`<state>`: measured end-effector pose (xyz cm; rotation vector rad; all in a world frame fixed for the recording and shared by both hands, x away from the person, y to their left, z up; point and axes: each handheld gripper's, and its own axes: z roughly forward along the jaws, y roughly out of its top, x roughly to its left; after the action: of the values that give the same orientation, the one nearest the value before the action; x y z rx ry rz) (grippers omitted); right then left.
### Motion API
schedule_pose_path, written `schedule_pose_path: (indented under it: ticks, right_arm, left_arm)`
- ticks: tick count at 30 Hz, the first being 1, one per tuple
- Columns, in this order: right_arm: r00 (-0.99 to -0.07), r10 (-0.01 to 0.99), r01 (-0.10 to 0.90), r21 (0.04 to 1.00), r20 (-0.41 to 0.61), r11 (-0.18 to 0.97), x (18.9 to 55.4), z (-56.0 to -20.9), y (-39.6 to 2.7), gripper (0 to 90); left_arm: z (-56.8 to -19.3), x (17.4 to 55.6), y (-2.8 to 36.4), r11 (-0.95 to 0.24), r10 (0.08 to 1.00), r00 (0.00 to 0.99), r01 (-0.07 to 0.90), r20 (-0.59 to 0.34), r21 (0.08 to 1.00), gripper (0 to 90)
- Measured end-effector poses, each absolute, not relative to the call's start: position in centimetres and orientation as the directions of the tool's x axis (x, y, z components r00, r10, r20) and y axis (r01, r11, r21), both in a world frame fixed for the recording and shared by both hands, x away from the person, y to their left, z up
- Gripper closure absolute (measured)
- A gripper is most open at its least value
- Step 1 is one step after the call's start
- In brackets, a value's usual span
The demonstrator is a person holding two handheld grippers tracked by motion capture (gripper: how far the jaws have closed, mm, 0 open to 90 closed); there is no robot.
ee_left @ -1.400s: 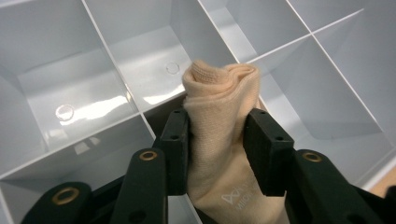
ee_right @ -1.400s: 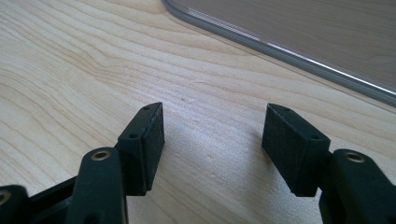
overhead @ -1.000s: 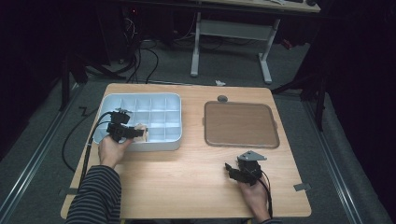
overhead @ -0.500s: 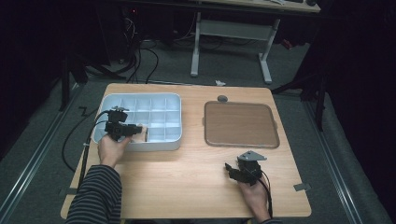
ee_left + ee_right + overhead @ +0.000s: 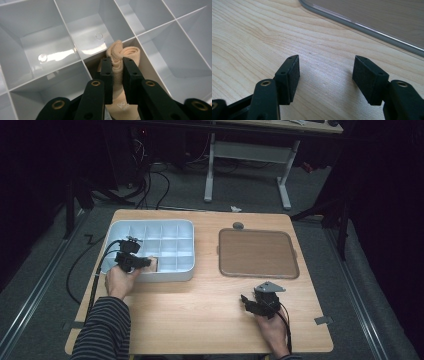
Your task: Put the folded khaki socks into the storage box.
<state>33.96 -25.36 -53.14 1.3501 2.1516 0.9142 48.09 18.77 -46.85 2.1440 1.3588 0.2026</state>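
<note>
A rolled beige sock (image 5: 120, 53) lies in a front-left compartment of the pale blue divided tray (image 5: 165, 276). My left gripper (image 5: 117, 62) reaches into that compartment; its jaws have just been closing and its pads now pinch the sock's folded top. In the high view the left gripper (image 5: 144, 263) sits at the tray's front-left corner with the sock (image 5: 154, 265) at its tip. My right gripper (image 5: 246, 301) rests low over the wooden table, in front of the brown tray (image 5: 257, 252). In its own view the right gripper (image 5: 325, 72) stands open, bare wood between the pads.
The divided tray's other compartments (image 5: 47, 50) hold nothing. The brown tray's rim (image 5: 362, 25) runs just beyond the right gripper. A small grey disc (image 5: 238, 225) lies behind the brown tray. Bare tabletop (image 5: 195, 310) spreads between the two hands.
The left jaws have drawn together on the beige sock, which looks narrower between them now. Both hands have stayed where they were.
</note>
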Motion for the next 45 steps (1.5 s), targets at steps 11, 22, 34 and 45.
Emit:
schedule_pose_path:
  ticks: [11, 22, 34, 45]
  right_arm:
    - [-0.428, 0.904, 0.614, 0.728, -0.019, 0.306, 34.0, -53.1, -25.4, 38.5]
    - [-0.428, 0.903, 0.613, 0.728, -0.02, 0.307, 34.0, -53.1, -25.4, 38.5]
    - [-0.43, 0.903, 0.613, 0.728, -0.02, 0.308, 34.0, -53.1, -25.4, 38.3]
    - [-0.43, 0.903, 0.613, 0.728, -0.02, 0.308, 34.0, -53.1, -25.4, 38.3]
  left_arm:
    - [-47.7, 48.8, 18.5, -0.302, 0.869, 0.448, 0.816, -0.209, 0.492, 80.8]
    - [-47.0, 48.2, 18.6, -0.291, 0.862, 0.46, 0.793, -0.213, 0.536, 67.6]
    - [-45.5, 47.3, 19.1, -0.267, 0.864, 0.463, 0.754, -0.197, 0.6, 56.9]
    - [-44.0, 46.0, 20.1, -0.245, 0.859, 0.473, 0.716, -0.196, 0.654, 55.7]
